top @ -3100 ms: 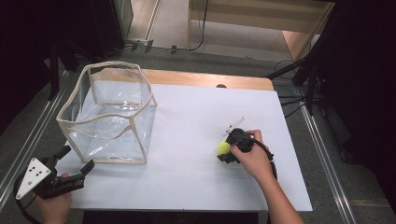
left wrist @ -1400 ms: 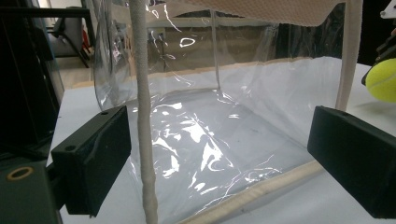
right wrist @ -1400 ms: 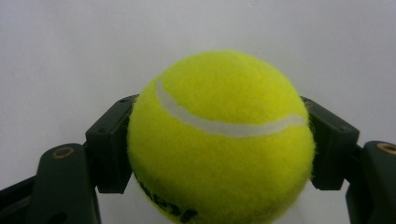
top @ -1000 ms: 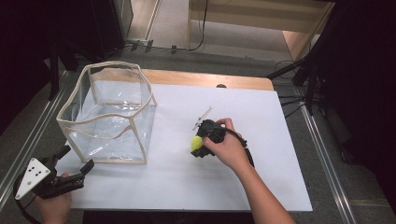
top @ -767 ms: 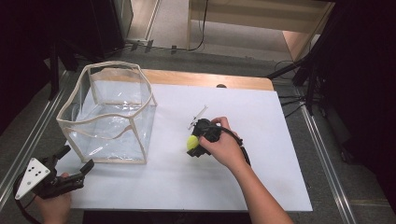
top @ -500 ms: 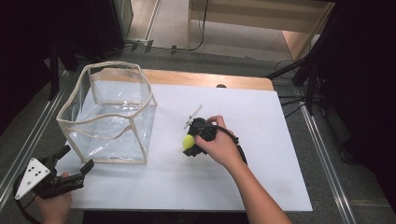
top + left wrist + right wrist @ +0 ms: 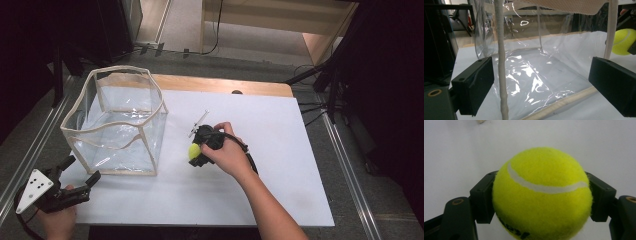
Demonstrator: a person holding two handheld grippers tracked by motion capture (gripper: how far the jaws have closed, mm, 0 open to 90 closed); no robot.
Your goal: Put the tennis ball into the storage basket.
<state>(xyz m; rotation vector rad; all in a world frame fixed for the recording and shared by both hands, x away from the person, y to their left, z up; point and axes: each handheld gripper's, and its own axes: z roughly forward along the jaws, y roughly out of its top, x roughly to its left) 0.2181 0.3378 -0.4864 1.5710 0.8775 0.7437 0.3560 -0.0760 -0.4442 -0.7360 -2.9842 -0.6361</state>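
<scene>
R gripper (image 7: 196, 152) pinches the ball (image 7: 193, 150) btwn both jaws, over the white table (image 7: 280, 150) near its middle, just right of the clear box (image 7: 117, 122). In the right gripper view the ball (image 7: 541, 195) sits squeezed at its widest part, jaws touching both sides, white seam across the top. L gripper (image 7: 75, 182) sits at the table's front-left corner, jaws spread wide, holding nothing, aimed at the box's (image 7: 536, 62) near corner; ball (image 7: 624, 41) shows past its right wall.

A white table (image 7: 280, 135) with a wooden far edge (image 7: 220, 84) stands on grey floor (image 7: 185, 25); black stands, possibly tripods (image 7: 332, 75), occupy the dim upper right.
</scene>
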